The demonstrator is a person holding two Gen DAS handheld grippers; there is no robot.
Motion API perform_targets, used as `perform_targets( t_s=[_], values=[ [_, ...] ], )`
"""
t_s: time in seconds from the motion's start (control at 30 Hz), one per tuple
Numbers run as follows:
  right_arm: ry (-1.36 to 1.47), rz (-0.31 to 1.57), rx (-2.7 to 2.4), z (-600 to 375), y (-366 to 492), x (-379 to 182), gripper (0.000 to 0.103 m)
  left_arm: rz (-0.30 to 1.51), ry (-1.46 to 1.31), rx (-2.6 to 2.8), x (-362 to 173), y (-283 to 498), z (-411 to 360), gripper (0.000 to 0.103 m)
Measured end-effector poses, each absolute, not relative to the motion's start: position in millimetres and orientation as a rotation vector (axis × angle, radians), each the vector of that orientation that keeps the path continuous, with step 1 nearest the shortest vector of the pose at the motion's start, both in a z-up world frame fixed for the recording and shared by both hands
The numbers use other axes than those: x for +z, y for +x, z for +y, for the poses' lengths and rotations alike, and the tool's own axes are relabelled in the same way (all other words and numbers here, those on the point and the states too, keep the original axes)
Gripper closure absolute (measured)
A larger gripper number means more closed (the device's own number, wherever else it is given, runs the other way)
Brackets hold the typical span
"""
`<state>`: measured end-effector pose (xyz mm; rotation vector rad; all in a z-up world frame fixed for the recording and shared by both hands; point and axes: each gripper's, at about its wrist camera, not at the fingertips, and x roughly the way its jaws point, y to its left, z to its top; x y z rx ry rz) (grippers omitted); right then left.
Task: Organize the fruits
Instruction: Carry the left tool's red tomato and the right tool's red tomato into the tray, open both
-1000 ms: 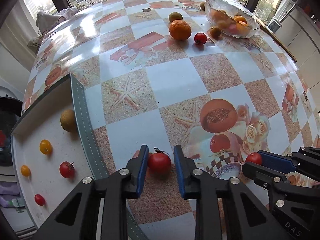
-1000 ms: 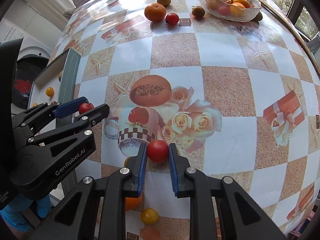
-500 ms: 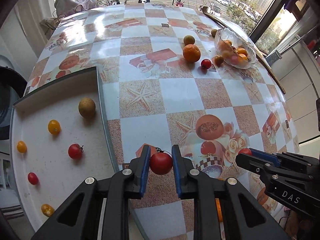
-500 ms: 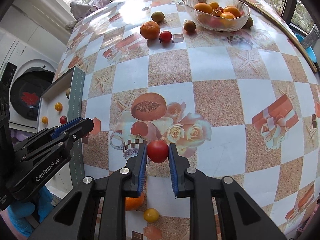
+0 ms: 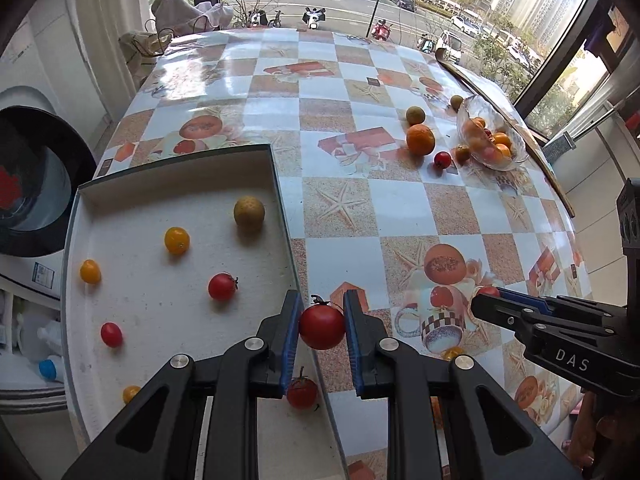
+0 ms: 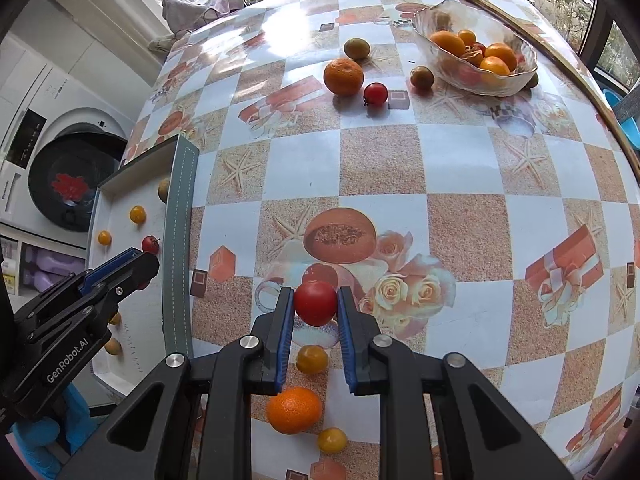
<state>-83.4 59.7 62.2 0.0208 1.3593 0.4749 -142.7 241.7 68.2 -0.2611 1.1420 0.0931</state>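
My left gripper (image 5: pixel 321 328) is shut on a red tomato (image 5: pixel 322 327) and holds it in the air above the right wall of a white box (image 5: pixel 282 216). The box holds several small red and yellow tomatoes and a brownish round fruit (image 5: pixel 249 211). My right gripper (image 6: pixel 315 304) is shut on another red tomato (image 6: pixel 315 303), raised above the checkered table (image 6: pixel 440 160). The right gripper also shows in the left wrist view (image 5: pixel 486 300), and the left gripper in the right wrist view (image 6: pixel 140 264).
A glass bowl (image 6: pixel 528 60) of oranges stands at the far right. An orange (image 6: pixel 343 76), a red tomato (image 6: pixel 375 93) and two greenish fruits lie beside it. Below my right gripper lie an orange (image 6: pixel 294 410) and two yellow tomatoes. A washing machine (image 6: pixel 64 184) stands left.
Both grippers have risen from the table with their tomatoes. The left gripper has moved left toward the box, so more of the box interior shows.
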Motion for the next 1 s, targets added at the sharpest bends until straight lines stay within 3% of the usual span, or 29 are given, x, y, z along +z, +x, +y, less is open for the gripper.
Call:
perform_targets(
  t_s=[1.0],
  values=[
    [-0.078,1.331,0.724,200.9,-86.6,77.9,0.08,1.11,-0.348,0.342,55.8,-179.9,355.0,0.08]
  ],
)
